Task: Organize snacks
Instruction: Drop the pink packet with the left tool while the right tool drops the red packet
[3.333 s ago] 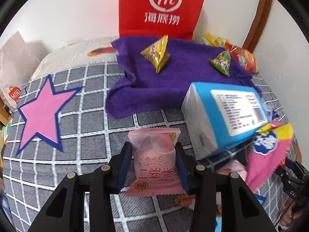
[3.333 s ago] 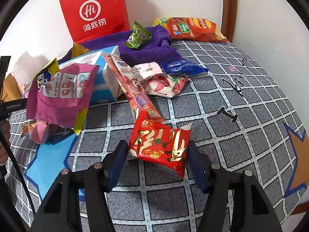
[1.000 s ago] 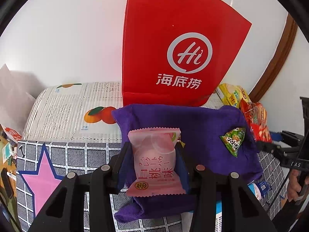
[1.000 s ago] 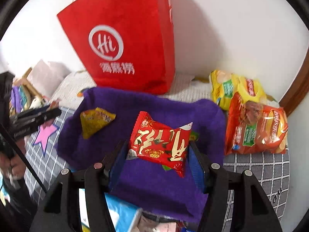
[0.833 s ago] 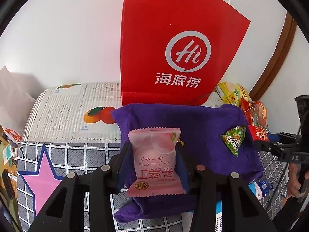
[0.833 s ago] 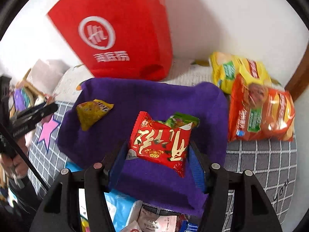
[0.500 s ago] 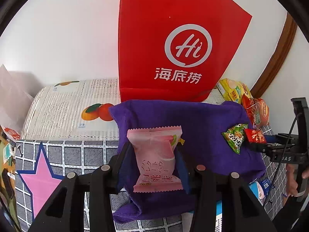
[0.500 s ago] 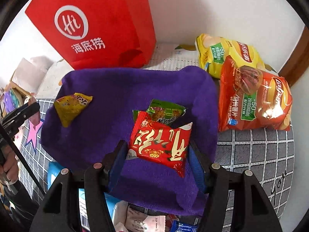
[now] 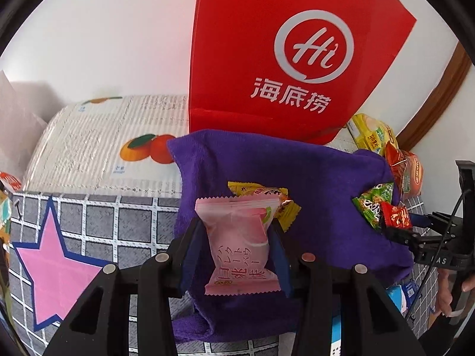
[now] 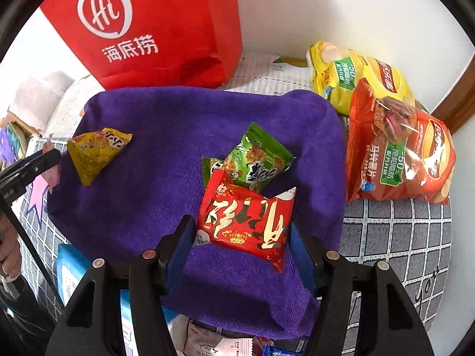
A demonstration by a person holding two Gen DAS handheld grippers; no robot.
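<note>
White wall backs a grey checked worktop (image 10: pixel 397 231) bearing a purple terry cloth (image 10: pixel 166 184) before a red paper bag (image 10: pixel 154 26). Done: yellow triangular packet (image 10: pixel 92 151) and green packet (image 10: pixel 255 160) lie on it. Remaining: loose packets, apparently, at the cloth's near edge. Left gripper (image 9: pixel 237 243), level over the cloth, clamps a pink peach-print sachet (image 9: pixel 240 243). Right gripper (image 10: pixel 243 231), angled down, clamps a red foil packet (image 10: pixel 246 216) just beside the green one.

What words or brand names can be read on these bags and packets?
"Hi" and "海底捞": red paper bag.
"白桃味", with a katakana line too small to be sure of: pink packet in the left gripper.
"-50%" and "马铃薯片": orange chip bag.
"-50": yellow chip bag.
Large gold characters on the red packet in the right gripper: upside down, unreadable.
Green and yellow packets: too blurred.
</note>
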